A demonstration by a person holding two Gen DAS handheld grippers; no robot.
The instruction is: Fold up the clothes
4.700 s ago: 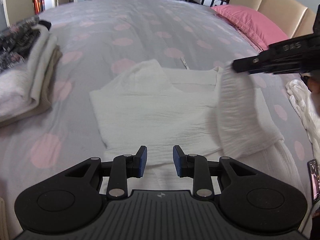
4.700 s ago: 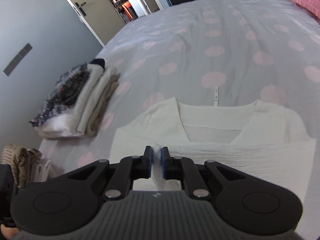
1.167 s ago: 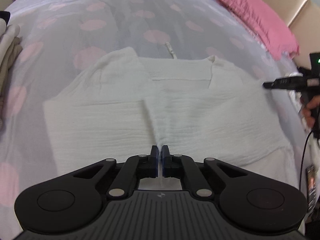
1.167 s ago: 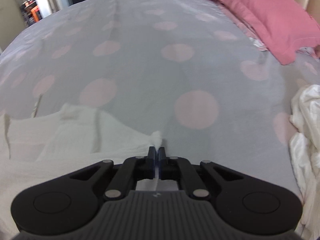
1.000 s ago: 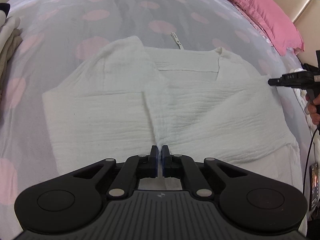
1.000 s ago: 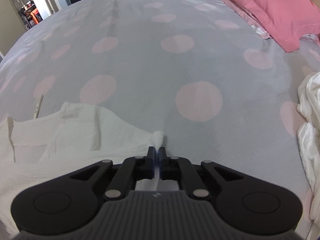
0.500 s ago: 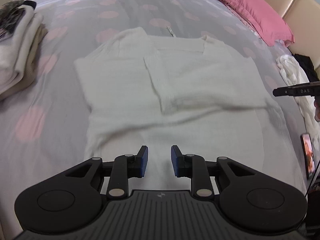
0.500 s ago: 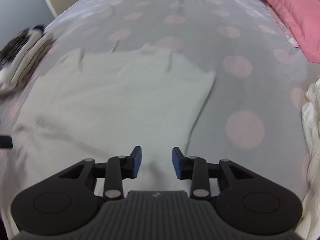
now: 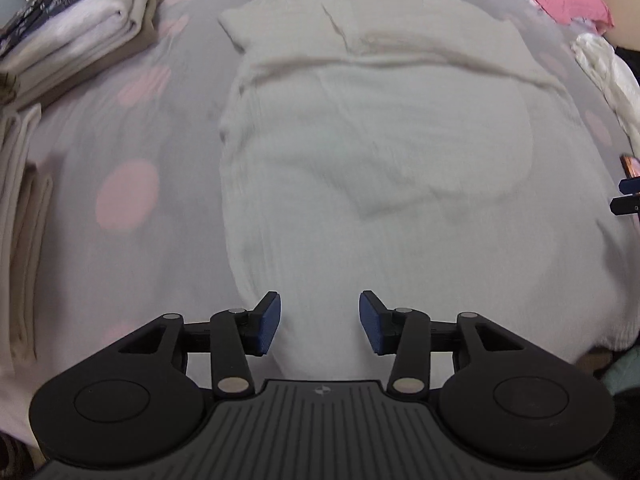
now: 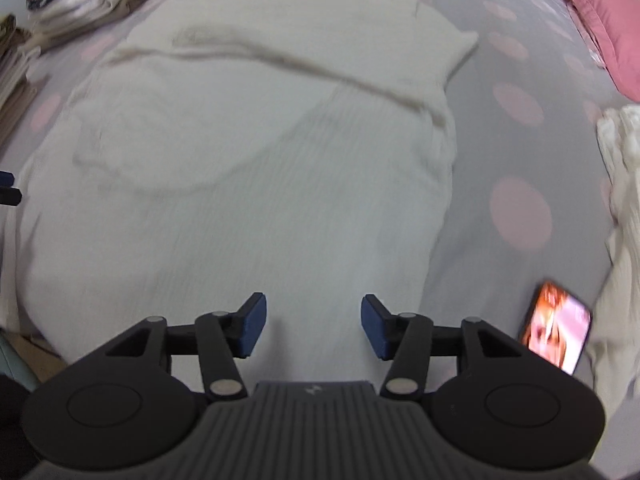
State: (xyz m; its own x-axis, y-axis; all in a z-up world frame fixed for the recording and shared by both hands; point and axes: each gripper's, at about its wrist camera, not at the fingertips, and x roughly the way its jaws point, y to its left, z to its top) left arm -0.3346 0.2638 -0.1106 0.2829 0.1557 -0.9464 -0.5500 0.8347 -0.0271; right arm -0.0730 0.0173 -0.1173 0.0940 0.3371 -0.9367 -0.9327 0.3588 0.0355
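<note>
A white long garment (image 9: 380,152) lies flat on the grey bed with pink dots, its sleeves folded across the chest; it also shows in the right wrist view (image 10: 240,140). My left gripper (image 9: 319,326) is open and empty, above the garment's bottom hem near its left side. My right gripper (image 10: 313,326) is open and empty, above the hem near its right side. The right gripper's tips show at the right edge of the left wrist view (image 9: 628,196).
A stack of folded clothes (image 9: 76,36) sits at the upper left, with more folded beige cloth (image 9: 20,200) along the left edge. A phone with a lit screen (image 10: 556,332) lies at the right. A crumpled white garment (image 10: 620,200) and a pink pillow (image 10: 592,12) lie right.
Both grippers let go of the sleeves, opened, and drew back toward the garment's bottom hem. The jaws are wider apart than half a second ago.
</note>
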